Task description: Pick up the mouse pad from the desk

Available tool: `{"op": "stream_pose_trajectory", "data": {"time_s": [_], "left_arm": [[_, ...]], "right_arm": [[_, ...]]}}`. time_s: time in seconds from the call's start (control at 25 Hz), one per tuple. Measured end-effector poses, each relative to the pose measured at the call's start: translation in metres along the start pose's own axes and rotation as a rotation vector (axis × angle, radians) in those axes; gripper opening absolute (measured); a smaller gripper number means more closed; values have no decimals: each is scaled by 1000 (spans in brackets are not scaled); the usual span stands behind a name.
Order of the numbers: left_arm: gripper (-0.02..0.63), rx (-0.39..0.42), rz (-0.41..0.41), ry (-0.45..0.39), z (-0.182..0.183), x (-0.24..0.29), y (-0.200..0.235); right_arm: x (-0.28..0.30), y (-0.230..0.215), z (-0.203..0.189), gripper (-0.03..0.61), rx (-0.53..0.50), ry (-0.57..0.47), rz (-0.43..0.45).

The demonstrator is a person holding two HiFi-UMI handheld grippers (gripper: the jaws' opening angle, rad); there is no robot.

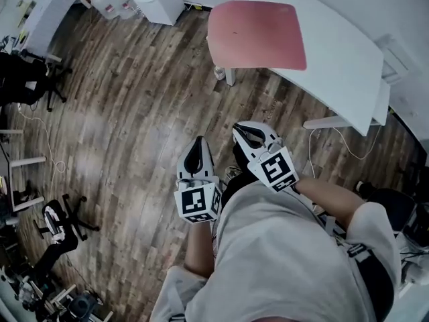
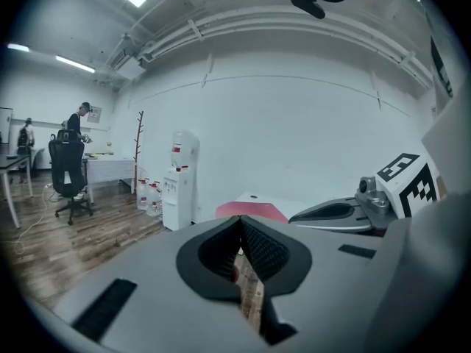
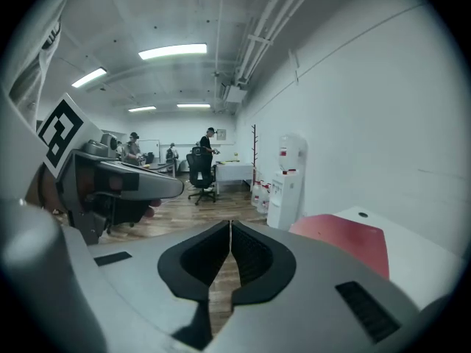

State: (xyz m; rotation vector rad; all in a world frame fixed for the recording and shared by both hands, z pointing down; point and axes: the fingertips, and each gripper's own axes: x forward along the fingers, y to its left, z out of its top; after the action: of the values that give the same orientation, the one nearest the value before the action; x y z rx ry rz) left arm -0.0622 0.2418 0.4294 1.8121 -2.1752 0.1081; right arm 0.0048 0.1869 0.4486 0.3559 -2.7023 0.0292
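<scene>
red mouse pad (image 1: pixel 258 33) flat on white desk (image 1: pixel 338 59), left gripper (image 1: pixel 198 141) closed empty, right gripper (image 1: pixel 240 129) closed empty

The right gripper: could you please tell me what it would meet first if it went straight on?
Probably the wooden floor, since the right gripper, shut and empty, aims left of the red mouse pad on the white desk; depth is unclear.

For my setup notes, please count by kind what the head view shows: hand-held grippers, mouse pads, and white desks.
grippers: 2 (left gripper, right gripper)
mouse pad: 1
desk: 1
Total: 4
</scene>
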Motion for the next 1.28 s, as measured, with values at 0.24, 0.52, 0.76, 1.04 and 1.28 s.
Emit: {"op": "stream_pose_trajectory", "data": {"time_s": [0.24,0.52,0.76,1.04,1.28], "left_arm": [[12,14,-70,40,13,81,18],[12,39,-147,123,37,184,47],[12,87,-207,292,3,273,51],[12,115,-286,459,-58,329,45],[12,188,-327,524,-88,391,70]], "right_arm": [[53,-52,-7,41,23,27,-29],[128,-129,12,41,32,22,-81],[155,-184,-19,41,162,81,-133],[151,-210,-74,41,144,180,-227],[159,-232,-95,41,201,250,-361]]}}
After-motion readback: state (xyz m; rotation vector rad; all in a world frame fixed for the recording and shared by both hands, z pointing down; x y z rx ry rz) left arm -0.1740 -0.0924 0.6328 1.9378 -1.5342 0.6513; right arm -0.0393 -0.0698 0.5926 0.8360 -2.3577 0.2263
